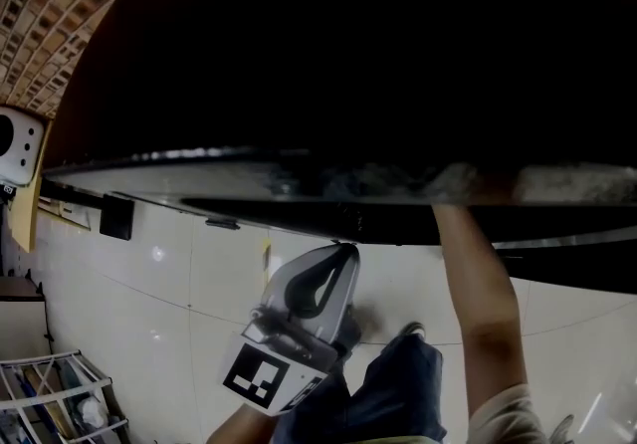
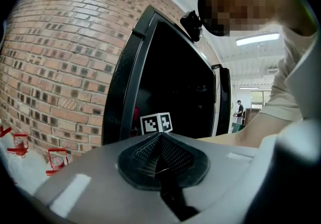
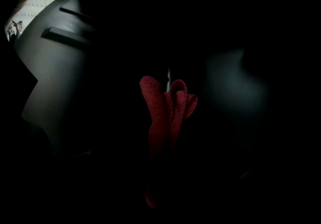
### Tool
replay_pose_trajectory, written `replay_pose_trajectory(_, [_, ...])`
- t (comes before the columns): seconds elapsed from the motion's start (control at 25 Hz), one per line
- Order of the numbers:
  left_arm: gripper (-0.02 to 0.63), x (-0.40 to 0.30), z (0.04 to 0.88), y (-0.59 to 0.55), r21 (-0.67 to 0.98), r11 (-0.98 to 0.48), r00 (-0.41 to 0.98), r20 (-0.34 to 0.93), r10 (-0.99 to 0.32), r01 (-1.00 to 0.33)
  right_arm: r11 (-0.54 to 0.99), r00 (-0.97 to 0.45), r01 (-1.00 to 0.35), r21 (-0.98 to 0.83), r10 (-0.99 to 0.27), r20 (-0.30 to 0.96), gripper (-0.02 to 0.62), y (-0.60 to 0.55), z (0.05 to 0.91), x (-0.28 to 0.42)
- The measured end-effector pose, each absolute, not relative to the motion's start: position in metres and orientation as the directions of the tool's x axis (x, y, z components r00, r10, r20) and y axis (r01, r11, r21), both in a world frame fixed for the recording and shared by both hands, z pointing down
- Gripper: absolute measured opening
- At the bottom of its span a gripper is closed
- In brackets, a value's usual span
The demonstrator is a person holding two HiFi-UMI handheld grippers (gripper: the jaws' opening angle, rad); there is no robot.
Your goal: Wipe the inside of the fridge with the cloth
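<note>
My right gripper (image 3: 166, 126) is shut on a red cloth (image 3: 163, 101), whose folds stick out past the jaws in the dark inside of the fridge (image 1: 328, 64). In the head view that gripper is hidden; only the person's bare right forearm (image 1: 480, 283) reaches up into the black fridge. The left gripper view shows the right gripper's marker cube (image 2: 156, 122) inside the fridge opening (image 2: 175, 87). My left gripper (image 1: 343, 253) hangs below the fridge's edge, outside it, jaws shut with nothing between the pads (image 2: 150, 155).
A pale grey inner wall (image 3: 60, 82) with ribs lies left of the cloth. The fridge's black door frame (image 2: 125, 82) stands against a brick wall (image 2: 60, 67). White tiled floor (image 1: 179, 283) lies below, with a wire rack (image 1: 60, 392) at bottom left.
</note>
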State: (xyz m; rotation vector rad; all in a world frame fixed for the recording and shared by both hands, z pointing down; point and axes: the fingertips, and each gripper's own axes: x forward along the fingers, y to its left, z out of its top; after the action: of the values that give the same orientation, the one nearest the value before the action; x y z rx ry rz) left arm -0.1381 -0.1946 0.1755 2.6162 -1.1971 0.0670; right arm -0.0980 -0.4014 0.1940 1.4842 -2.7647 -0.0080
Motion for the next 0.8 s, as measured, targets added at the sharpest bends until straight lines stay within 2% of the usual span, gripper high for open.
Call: replay_pose_trajectory(0.8, [-0.006,-0.136,0.185,-0.202,0.190,-0.607,0.635,0.169,-0.754,-0.772,0.606,-0.616,-0.788,-0.111,-0.778,0.121,0.063,-0.388,0.279,-0.132])
